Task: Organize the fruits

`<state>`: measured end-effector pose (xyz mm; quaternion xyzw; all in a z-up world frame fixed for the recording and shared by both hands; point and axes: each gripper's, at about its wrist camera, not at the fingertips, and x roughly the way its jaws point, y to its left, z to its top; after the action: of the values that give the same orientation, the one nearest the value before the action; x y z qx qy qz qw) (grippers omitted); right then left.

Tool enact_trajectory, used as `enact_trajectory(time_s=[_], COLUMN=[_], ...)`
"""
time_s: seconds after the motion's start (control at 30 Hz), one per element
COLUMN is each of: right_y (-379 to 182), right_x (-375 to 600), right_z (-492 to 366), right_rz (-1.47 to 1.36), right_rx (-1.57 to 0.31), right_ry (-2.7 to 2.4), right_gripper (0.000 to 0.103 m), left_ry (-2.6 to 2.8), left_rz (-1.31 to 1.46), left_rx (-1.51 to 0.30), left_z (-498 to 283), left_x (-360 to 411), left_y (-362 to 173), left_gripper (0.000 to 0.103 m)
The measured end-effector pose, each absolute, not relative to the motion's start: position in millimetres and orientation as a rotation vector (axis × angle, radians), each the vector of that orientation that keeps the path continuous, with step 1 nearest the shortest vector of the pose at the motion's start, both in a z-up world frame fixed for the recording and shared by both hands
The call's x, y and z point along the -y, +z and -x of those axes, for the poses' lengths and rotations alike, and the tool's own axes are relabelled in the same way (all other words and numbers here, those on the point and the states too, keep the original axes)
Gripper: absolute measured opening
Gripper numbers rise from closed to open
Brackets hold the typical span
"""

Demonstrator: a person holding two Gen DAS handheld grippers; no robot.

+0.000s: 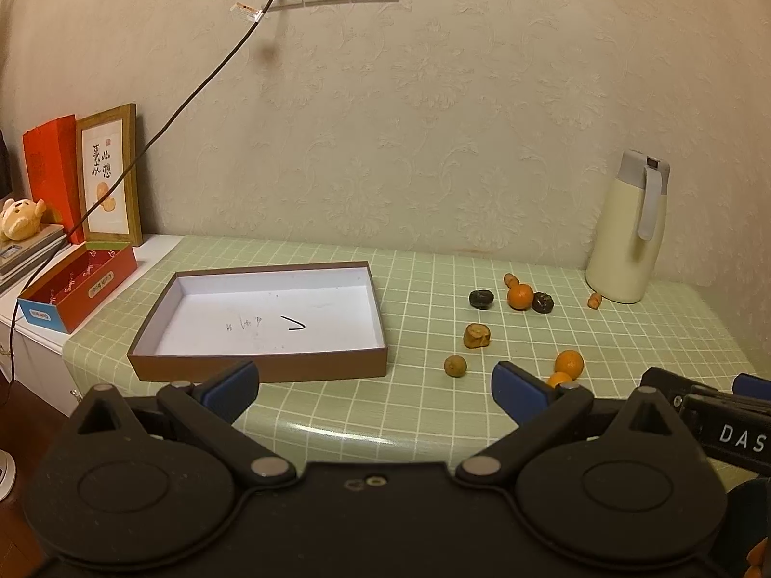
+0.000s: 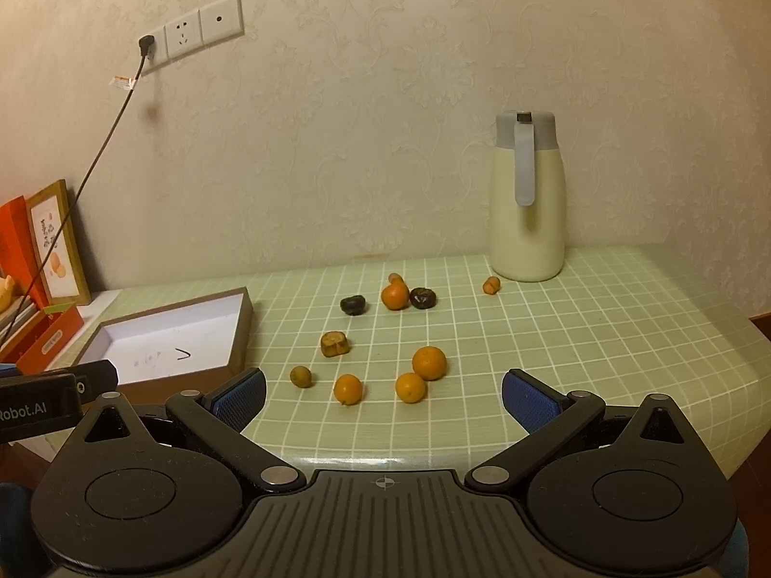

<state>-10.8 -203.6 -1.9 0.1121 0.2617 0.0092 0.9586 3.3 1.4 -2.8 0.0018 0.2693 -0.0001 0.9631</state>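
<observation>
Several small fruits lie loose on the green checked tablecloth (image 2: 578,337): oranges (image 2: 428,362) (image 2: 410,387) (image 2: 348,389) (image 2: 395,295), two dark fruits (image 2: 352,304) (image 2: 422,298), a brown cut piece (image 2: 334,343) and a small olive-brown one (image 2: 300,376). An empty brown box lid with a white inside (image 1: 260,318) (image 2: 168,342) sits left of them. My left gripper (image 1: 376,390) is open, held at the table's front edge between box and fruits. My right gripper (image 2: 383,397) is open, just in front of the nearest oranges. Neither holds anything.
A cream thermos jug (image 2: 527,202) (image 1: 631,231) stands at the back right by the wall. A red open box (image 1: 77,289), a framed picture (image 1: 108,173) and a red envelope stand left of the table. A black cable (image 1: 159,135) hangs from the wall socket.
</observation>
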Motion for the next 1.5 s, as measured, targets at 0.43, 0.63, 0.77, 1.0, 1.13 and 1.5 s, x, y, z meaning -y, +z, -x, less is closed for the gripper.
enact_trajectory(time_s=[0.43,0.63,0.77,1.0,1.13,1.5], right_y=[0.1,-0.7,-0.5,-0.4,-0.4,0.0], right_x=[201.6,201.0,201.0,201.3,201.3,201.4], right_z=[7.3,5.8,5.6,5.2,5.2,4.4], right_rz=[-0.222,-0.227,-0.226,-0.229,-0.229,-0.229], right_rx=[-0.541,-0.545,-0.544,-0.547,-0.547,-0.546], right_ry=[0.024,0.023,0.025,0.026,0.026,0.02], right_gripper=[0.103,0.103,0.103,0.103,0.103,0.103], left_ry=[-0.003,-0.002,-0.002,-0.001,0.001,0.003], left_rz=[0.006,0.006,0.005,0.007,0.009,0.007], left_rx=[-0.548,-0.549,-0.549,-0.549,-0.549,-0.553], left_z=[-4.2,-4.1,-4.2,-3.9,-4.3,-5.9], left_x=[-2.6,-2.6,-2.7,-2.5,-2.5,-1.7], left_y=[-3.1,-3.4,-3.4,-3.7,-4.0,-5.3], left_gripper=[0.097,0.097,0.097,0.097,0.097,0.097])
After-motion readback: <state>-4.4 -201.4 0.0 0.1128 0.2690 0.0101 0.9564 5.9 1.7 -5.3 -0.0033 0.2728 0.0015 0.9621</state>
